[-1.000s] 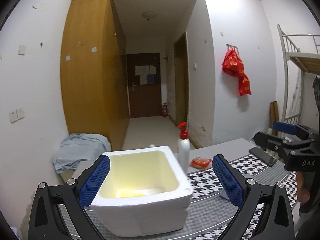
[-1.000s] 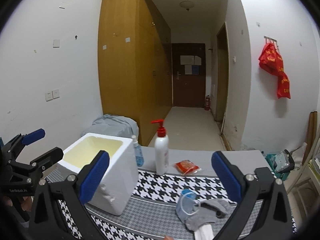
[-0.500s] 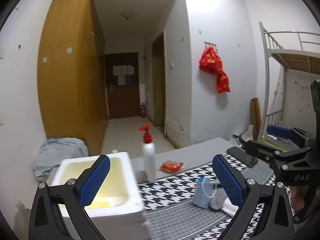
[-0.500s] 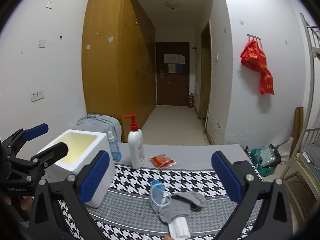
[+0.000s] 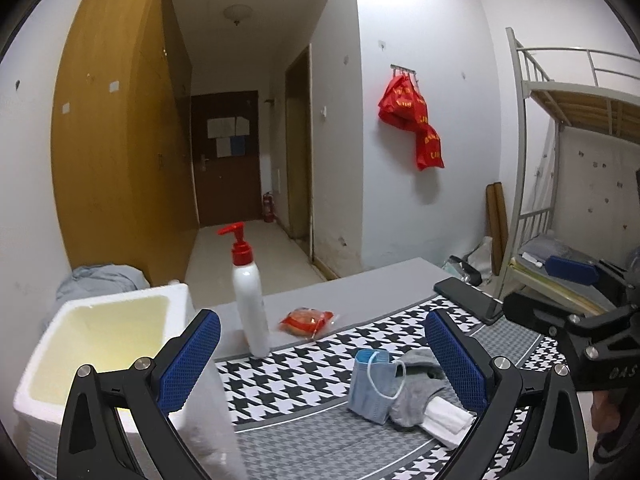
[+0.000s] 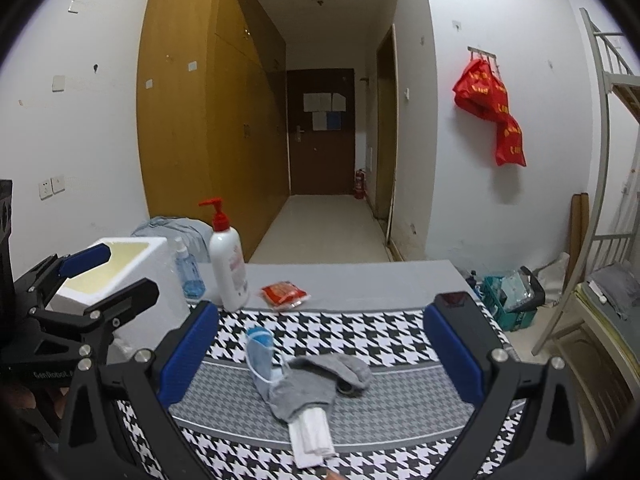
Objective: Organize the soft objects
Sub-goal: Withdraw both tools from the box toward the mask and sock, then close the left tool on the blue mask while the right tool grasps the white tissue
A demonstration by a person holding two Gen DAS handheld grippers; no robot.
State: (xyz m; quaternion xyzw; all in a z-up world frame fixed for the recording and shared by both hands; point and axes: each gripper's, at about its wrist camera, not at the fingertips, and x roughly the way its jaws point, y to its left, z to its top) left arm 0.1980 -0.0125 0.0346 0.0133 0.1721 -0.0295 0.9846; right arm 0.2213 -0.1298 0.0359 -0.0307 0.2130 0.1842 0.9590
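A blue face mask [image 5: 370, 384] [image 6: 259, 356], a grey sock [image 5: 418, 384] [image 6: 320, 380] and a folded white cloth [image 5: 446, 420] [image 6: 312, 434] lie in a small pile on the houndstooth mat [image 5: 304, 368] [image 6: 360, 336]. A white foam box [image 5: 96, 344] [image 6: 120, 272] stands open at the left. My left gripper [image 5: 320, 356] is open and empty, above the mat left of the pile. My right gripper [image 6: 320, 356] is open and empty, above the pile. Each gripper shows at the edge of the other's view.
A white pump bottle with a red top [image 5: 250, 296] [image 6: 227, 264] and a red snack packet [image 5: 306, 320] [image 6: 285, 294] sit behind the mat. A small blue bottle [image 6: 188, 272] stands by the box. A black phone [image 5: 468, 300] lies at the table's right edge.
Both views have swung right: the foam box slid to the left, and the pile of mask, sock and cloth has come into the left view and nearer in the right view.
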